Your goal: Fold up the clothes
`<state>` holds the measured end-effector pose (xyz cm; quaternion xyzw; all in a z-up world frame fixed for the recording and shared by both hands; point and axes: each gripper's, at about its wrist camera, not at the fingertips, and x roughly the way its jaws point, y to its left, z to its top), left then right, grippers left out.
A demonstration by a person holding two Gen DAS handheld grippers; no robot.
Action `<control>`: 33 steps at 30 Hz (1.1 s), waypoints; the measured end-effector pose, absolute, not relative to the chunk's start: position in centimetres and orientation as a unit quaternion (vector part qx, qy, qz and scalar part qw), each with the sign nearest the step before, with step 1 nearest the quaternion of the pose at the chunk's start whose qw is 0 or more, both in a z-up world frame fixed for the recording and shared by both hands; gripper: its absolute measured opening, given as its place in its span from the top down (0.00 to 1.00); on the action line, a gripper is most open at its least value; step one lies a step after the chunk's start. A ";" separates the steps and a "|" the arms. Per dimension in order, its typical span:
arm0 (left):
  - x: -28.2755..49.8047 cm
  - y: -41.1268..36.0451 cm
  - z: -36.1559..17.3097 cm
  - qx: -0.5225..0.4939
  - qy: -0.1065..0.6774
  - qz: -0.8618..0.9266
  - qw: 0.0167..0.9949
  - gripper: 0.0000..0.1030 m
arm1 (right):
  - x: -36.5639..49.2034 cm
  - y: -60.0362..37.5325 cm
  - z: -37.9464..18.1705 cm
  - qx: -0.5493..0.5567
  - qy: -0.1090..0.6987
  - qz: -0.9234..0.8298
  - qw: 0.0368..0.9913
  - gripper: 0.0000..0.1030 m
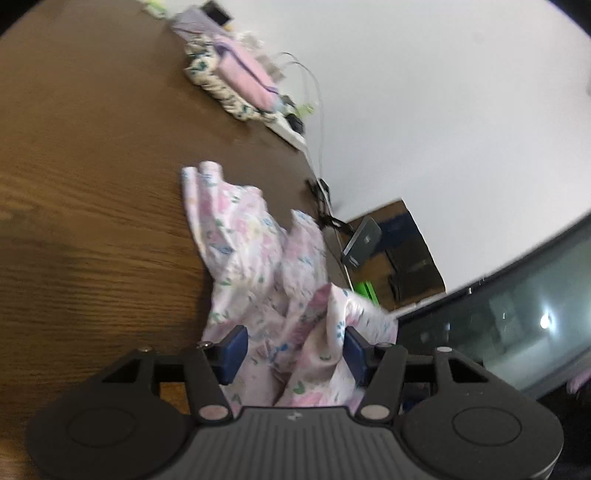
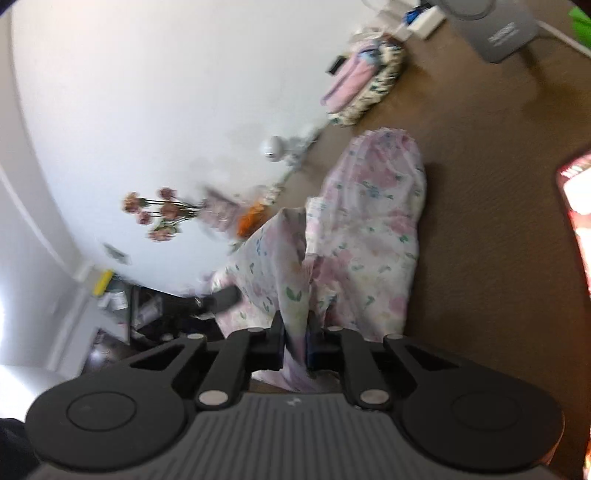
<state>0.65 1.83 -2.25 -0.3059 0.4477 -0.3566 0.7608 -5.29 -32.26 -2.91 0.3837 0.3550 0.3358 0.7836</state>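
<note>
1. Floral garment (image 1: 255, 258): a pale pink printed cloth, crumpled, lying partly on the wooden table (image 1: 92, 184) and rising toward both tools. In the right wrist view the same garment (image 2: 369, 229) drapes from the table surface (image 2: 480, 184) up into the gripper.
2. Left gripper (image 1: 291, 350): jaws spread wide, blue pads (image 1: 232, 350) apart; bunched cloth lies between them, but neither pad presses it.
3. Right gripper (image 2: 295, 347): jaws drawn nearly together, pinching a fold of the garment; the cloth hangs taut from this point toward the table.
4. Folded stack (image 1: 236, 81): at the far table edge, well apart from the garment, a pink piece lies on top of a white, leaf-printed piece. Seen also in the right wrist view (image 2: 362, 85).
5. Grey device (image 2: 495, 33): rests on the table near the stack.
6. Cardboard box (image 1: 402, 251): stands beyond the table edge; its contents are dark and cannot be told.
7. Artificial flowers (image 2: 155, 214): pink blooms against the white wall; blurred.
</note>
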 end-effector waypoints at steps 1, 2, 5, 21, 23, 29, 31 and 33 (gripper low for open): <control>0.9 1.5 -2.5 -0.300 0.456 -0.344 0.765 0.47 | -5.5 -32.0 -2.7 0.370 0.358 0.326 0.793 0.89; 1.2 1.2 -2.7 -0.293 0.463 -0.331 0.768 0.50 | -5.7 -31.8 -2.5 0.357 0.362 0.316 0.801 0.87; 1.5 0.2 -2.3 -0.266 0.463 -0.322 0.782 0.52 | -6.8 -31.5 -1.0 0.305 0.339 0.282 0.844 0.72; -1.5 -0.1 2.9 -0.164 0.369 -0.324 0.856 0.47 | -6.3 -24.7 2.8 0.065 0.258 0.256 0.929 0.76; -2.3 -0.1 4.4 -0.161 0.335 -0.330 0.868 0.47 | -5.7 -24.1 2.3 0.056 0.277 0.261 0.923 0.75; -0.5 -2.1 0.1 -0.131 0.421 -0.262 0.859 0.75 | -6.1 -23.6 2.5 0.037 0.287 0.267 0.919 0.74; -0.4 -1.4 -0.8 -0.159 0.426 -0.251 0.855 0.74 | -7.6 -24.2 2.8 0.033 0.283 0.264 0.922 0.75; -0.4 -0.7 -1.8 -0.186 0.430 -0.239 0.850 0.75 | -8.2 -23.9 2.3 0.029 0.291 0.271 0.917 0.75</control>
